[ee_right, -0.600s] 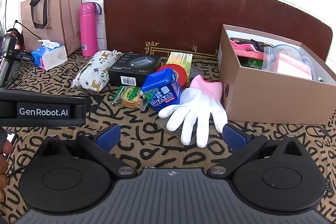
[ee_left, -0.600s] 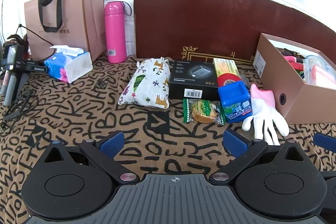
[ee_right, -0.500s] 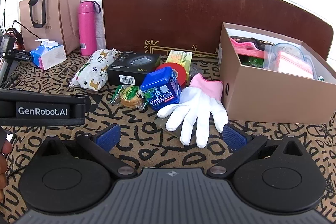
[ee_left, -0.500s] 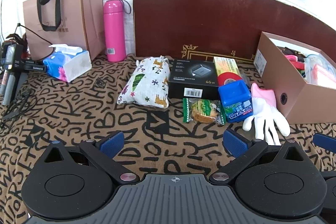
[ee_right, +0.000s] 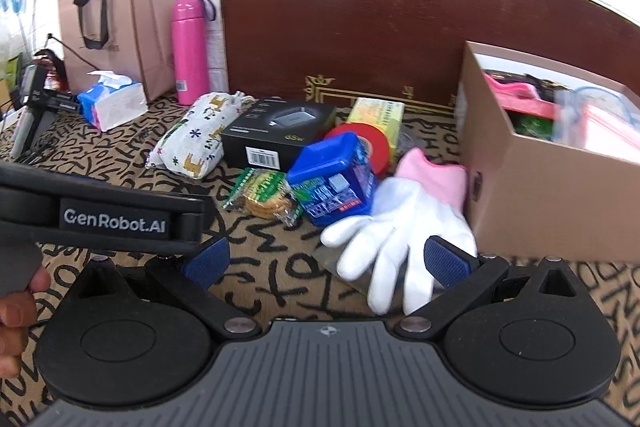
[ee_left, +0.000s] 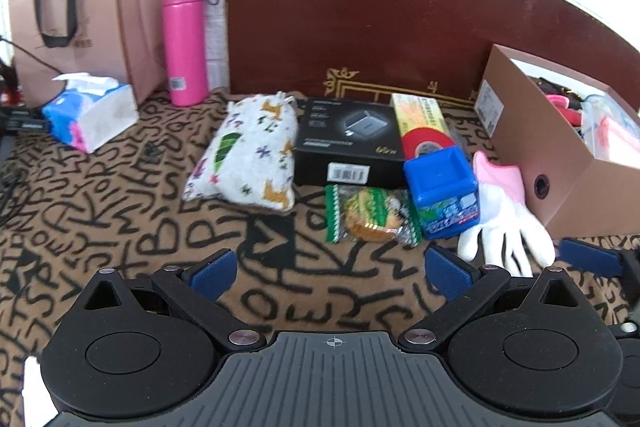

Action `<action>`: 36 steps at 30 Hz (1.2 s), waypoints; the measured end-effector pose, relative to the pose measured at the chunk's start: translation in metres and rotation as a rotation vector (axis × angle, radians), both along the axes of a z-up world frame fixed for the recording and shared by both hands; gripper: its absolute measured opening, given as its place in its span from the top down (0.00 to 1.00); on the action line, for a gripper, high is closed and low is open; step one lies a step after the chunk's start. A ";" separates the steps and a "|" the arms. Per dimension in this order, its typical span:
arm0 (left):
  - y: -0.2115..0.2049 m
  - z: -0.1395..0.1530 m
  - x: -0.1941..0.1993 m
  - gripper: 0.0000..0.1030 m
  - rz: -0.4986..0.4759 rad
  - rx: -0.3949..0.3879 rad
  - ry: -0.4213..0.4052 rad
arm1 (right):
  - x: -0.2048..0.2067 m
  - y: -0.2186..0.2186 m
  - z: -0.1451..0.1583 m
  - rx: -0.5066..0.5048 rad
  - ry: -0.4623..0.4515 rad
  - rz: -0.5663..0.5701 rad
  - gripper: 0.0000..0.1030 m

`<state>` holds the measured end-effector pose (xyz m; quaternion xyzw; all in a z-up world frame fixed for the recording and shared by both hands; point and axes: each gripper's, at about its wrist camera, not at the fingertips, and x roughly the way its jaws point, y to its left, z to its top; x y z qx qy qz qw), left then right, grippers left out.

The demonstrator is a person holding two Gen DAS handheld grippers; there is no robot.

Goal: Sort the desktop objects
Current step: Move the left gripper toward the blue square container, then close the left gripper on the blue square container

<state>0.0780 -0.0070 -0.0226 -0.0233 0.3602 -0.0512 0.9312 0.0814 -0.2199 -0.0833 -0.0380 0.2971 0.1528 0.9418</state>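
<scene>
A cluster of objects lies on the patterned cloth: a printed cloth pouch (ee_left: 250, 151), a black charger box (ee_left: 350, 141), a snack packet (ee_left: 370, 215), a blue tub (ee_left: 442, 189), a red tape roll (ee_left: 426, 145), a yellow-green box (ee_left: 420, 113) and a white and pink glove (ee_right: 404, 223). My left gripper (ee_left: 332, 271) is open and empty, short of the snack packet. My right gripper (ee_right: 328, 261) is open and empty, its right pad (ee_right: 444, 261) over the glove's fingers. The brown cardboard box (ee_right: 536, 187) with several items inside stands to the right.
A pink flask (ee_left: 185, 41), a paper bag (ee_left: 86, 15) and a tissue pack (ee_left: 90, 115) stand at the back left. A dark wooden board (ee_left: 400, 27) leans behind the cluster. The left gripper's body (ee_right: 100, 215) crosses the right wrist view's left side.
Both grippers have moved forward toward the cluster. The right gripper came closest, so the glove now lies between its open fingers. No object has moved.
</scene>
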 end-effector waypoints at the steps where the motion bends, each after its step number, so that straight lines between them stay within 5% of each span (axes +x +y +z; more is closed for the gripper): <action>1: -0.001 -0.001 0.004 0.00 -0.013 -0.008 0.000 | 0.005 0.001 -0.002 -0.006 -0.002 0.014 0.00; 18: -0.028 -0.013 0.086 0.05 -0.229 -0.239 0.076 | 0.068 0.004 -0.023 -0.079 -0.052 0.074 0.23; 27: -0.039 -0.030 0.112 0.11 -0.271 -0.269 0.136 | 0.075 0.009 -0.029 -0.078 -0.071 0.129 0.28; 31: -0.041 -0.032 0.117 0.25 -0.287 -0.275 0.158 | 0.080 0.009 -0.031 -0.070 -0.060 0.137 0.27; 36: -0.044 -0.034 0.119 0.24 -0.289 -0.261 0.162 | 0.081 0.010 -0.032 -0.066 -0.047 0.131 0.26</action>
